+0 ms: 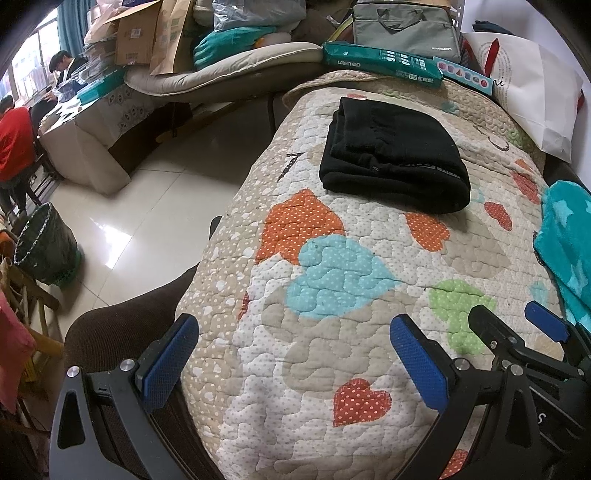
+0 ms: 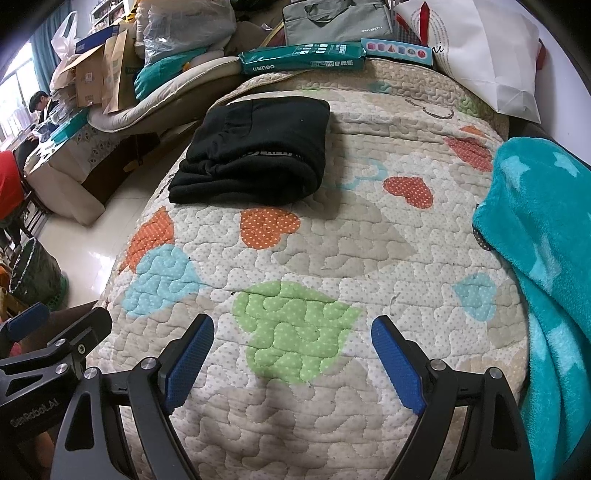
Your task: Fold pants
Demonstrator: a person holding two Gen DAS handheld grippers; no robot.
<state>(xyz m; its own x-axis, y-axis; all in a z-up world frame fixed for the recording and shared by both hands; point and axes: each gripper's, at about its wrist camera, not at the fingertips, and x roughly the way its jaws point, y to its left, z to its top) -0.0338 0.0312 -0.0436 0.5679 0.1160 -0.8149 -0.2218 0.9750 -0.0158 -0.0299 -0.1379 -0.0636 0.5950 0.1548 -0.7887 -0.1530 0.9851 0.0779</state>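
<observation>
Black pants [image 1: 395, 155] lie folded into a compact stack on the far part of a heart-patterned quilt [image 1: 332, 295]; they also show in the right wrist view [image 2: 255, 151]. My left gripper [image 1: 295, 332] is open and empty, low over the quilt's near left edge, well short of the pants. My right gripper [image 2: 291, 332] is open and empty over a green heart on the quilt [image 2: 295, 328], also well short of the pants. The right gripper also shows at the left wrist view's right edge [image 1: 517, 325].
A teal star blanket [image 2: 546, 258] lies along the quilt's right side. A green paper pack [image 2: 303, 61], a grey bag [image 2: 336, 18] and a white bag [image 2: 487, 51] sit behind the quilt. A lined bin [image 1: 46, 251] stands on the tiled floor at left. People sit at a far table.
</observation>
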